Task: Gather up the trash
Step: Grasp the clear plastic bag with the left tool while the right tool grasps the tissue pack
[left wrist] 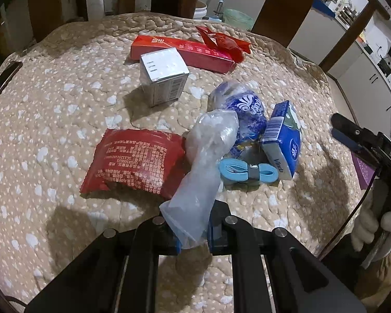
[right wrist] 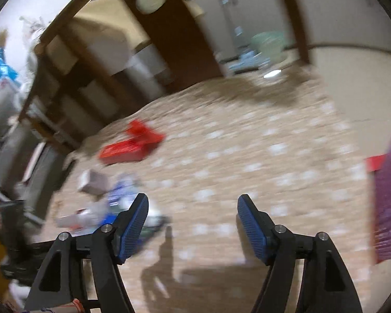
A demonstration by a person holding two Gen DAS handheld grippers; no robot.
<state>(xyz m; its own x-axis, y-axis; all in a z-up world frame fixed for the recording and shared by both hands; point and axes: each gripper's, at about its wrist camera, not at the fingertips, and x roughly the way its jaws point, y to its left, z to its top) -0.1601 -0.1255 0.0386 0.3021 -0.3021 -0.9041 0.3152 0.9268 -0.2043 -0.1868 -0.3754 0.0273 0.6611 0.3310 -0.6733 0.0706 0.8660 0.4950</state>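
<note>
Plastic wrapper (left wrist: 206, 161): light, limp, slippery; we've got left gripper (left wrist: 194, 234) pinching its near end. Right gripper (right wrist: 193, 221) spread, w/ nothing between.

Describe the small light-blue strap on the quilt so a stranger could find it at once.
Start at the beige spotted quilt and find the litter cluster near its middle. Just in front of the blue Vinda tissue pack lies the light-blue strap. It alone is a flat folded band cinched by a grey loop, not a box or wrapper.
</note>
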